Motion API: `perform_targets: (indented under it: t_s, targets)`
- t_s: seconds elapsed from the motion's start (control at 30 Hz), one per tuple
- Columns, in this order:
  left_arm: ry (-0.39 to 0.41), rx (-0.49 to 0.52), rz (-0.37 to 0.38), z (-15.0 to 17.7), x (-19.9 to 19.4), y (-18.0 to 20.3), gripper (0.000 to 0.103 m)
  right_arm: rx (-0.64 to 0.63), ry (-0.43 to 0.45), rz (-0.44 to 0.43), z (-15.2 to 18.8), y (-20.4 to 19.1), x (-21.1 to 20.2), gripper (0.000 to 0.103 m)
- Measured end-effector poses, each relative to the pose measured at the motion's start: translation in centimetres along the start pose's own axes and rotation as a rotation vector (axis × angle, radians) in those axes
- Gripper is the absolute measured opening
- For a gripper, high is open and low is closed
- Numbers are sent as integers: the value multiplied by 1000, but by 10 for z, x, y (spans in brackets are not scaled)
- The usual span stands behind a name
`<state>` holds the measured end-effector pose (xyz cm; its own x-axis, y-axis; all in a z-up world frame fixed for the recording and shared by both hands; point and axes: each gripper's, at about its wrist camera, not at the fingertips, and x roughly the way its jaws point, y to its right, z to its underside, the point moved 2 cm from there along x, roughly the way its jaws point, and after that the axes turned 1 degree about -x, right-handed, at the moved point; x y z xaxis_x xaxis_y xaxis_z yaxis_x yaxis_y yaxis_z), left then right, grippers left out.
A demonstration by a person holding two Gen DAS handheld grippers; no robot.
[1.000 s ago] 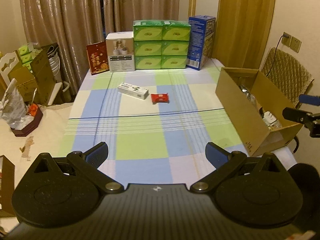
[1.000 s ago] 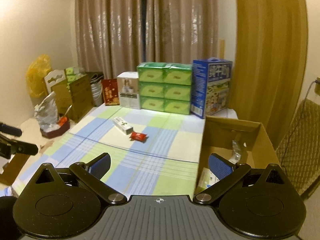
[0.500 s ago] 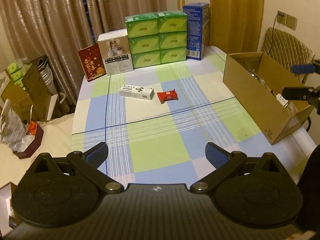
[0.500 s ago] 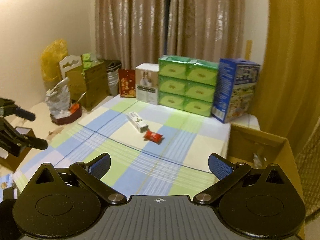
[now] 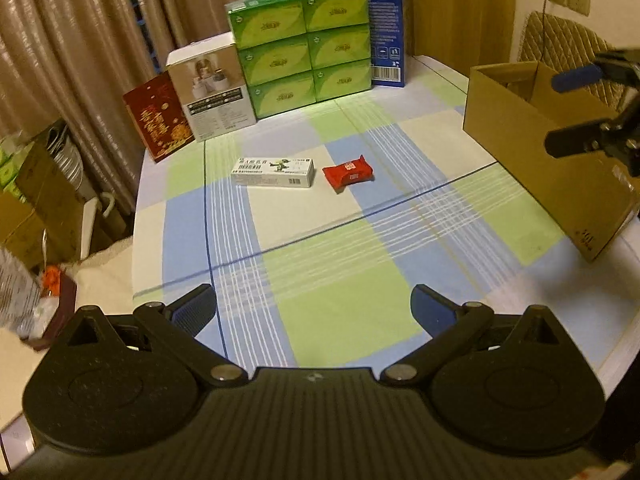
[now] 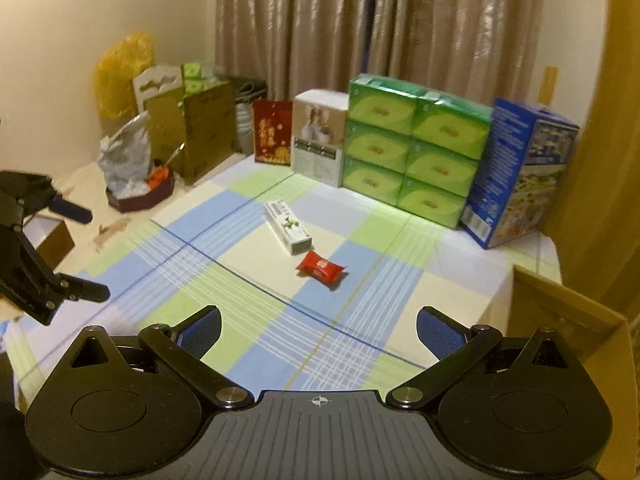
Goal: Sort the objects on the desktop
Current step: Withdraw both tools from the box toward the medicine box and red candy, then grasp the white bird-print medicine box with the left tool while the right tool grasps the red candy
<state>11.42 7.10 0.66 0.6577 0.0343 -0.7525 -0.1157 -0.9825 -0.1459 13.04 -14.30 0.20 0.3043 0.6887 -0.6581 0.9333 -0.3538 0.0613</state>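
While both grippers hang empty with fingers spread wide, the white carton (image 5: 274, 172) and red packet (image 5: 348, 173) lie side by side mid-desk (image 5: 344, 300), well apart from the cardboard box (image 5: 560, 168), presumably their destination.

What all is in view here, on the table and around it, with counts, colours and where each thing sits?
white carton: one, white with green print, lying flat mid-table
red packet: one, red, just right of the carton
green tissue packs: six, stacked at the far edge
blue box: one, upright, right of the stack
white box: one, left of the stack
red card box: one, leftmost in the row
cardboard box: one, brown, open, right table edge
tablecloth: one, blue-green-cream check
left hand-held gripper: open, empty
right hand-held gripper: open, empty
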Motion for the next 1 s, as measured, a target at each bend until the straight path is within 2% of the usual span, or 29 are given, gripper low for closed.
perform_targets:
  t_s: [0.17,0.47,0.67,1.0]
  targets:
    - [-37,61,34,-10,32,-18,102,-91,-82,-24,-11,9,44,101]
    - [-76,162,95,-31,97,-39,102,-275,-152,-107,-18,22,116,101]
    - [-95,295,101,-45,136,-43,102,-343,-192,-137,-25,35,156,101]
    - [-71,516,83,-68,189,-52,102,-437,-231,-186,-38,51,216,101]
